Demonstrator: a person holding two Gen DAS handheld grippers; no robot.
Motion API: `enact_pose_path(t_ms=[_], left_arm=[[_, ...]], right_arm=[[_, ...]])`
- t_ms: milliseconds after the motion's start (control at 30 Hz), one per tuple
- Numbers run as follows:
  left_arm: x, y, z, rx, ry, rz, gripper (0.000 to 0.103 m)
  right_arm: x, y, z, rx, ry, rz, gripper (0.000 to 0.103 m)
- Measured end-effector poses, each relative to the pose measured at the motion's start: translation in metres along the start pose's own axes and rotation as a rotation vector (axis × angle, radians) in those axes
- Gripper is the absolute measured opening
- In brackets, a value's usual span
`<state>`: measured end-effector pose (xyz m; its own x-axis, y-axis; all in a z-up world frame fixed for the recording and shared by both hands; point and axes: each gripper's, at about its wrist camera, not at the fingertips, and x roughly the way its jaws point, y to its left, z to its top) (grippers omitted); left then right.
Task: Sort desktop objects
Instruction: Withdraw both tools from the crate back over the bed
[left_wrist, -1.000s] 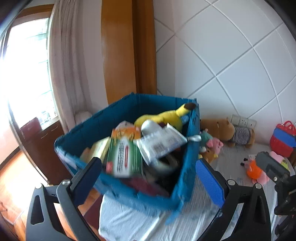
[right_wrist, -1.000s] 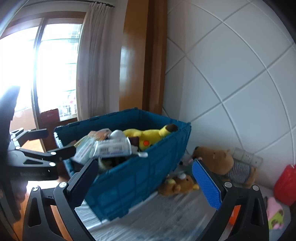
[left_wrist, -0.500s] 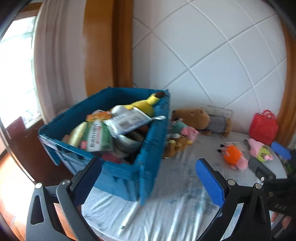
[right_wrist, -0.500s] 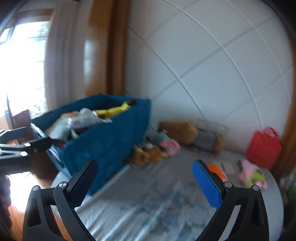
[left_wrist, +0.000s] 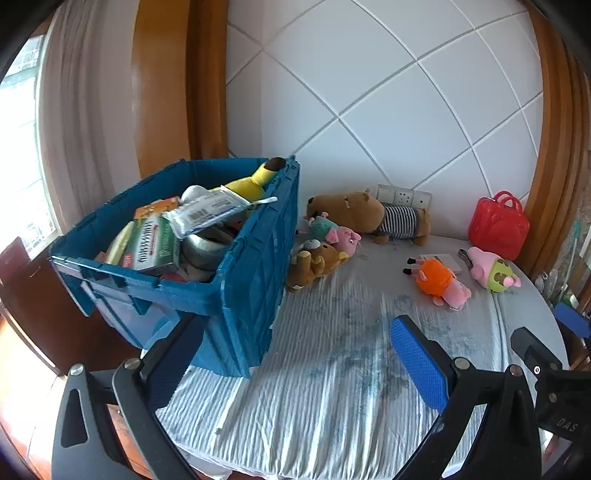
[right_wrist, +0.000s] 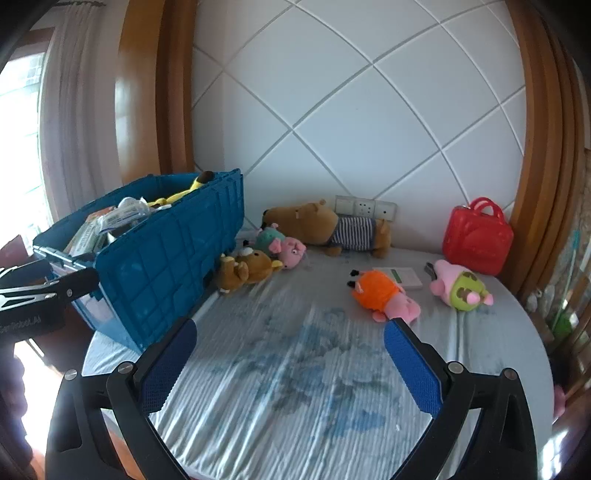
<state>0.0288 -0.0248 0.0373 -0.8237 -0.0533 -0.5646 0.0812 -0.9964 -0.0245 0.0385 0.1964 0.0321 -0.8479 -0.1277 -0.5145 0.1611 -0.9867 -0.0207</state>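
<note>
Evidently, both my left gripper (left_wrist: 295, 354) and right gripper (right_wrist: 288, 354) stood apart, empty; the soft, light orange-and-pink plush toy (right_wrist: 384, 293), centre-right on the striped cloth (right_wrist: 295, 369), suited a body pinch.

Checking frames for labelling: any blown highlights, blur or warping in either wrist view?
Left wrist view: window at the left edge blown out white; tile lines and wooden frame bow from fisheye; blue plastic crate and plush toys sharp. Right wrist view: same overexposed window, dark vignette in the corners, striped grey tablecloth in focus, no motion blur.
</note>
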Motion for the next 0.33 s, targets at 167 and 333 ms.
enact_pose_path(t_ms=[167, 333], left_arm=[[-0.016, 0.002, -0.005, -0.001, -0.014, 0.024, 0.103], [-0.023, 0.002, -0.008, 0.007, -0.015, 0.020, 0.103]], right_arm=[[-0.012, 0.009, -0.002, -0.024, -0.007, 0.010, 0.103], [-0.015, 0.016, -0.002, -0.039, -0.008, 0.016, 0.103]])
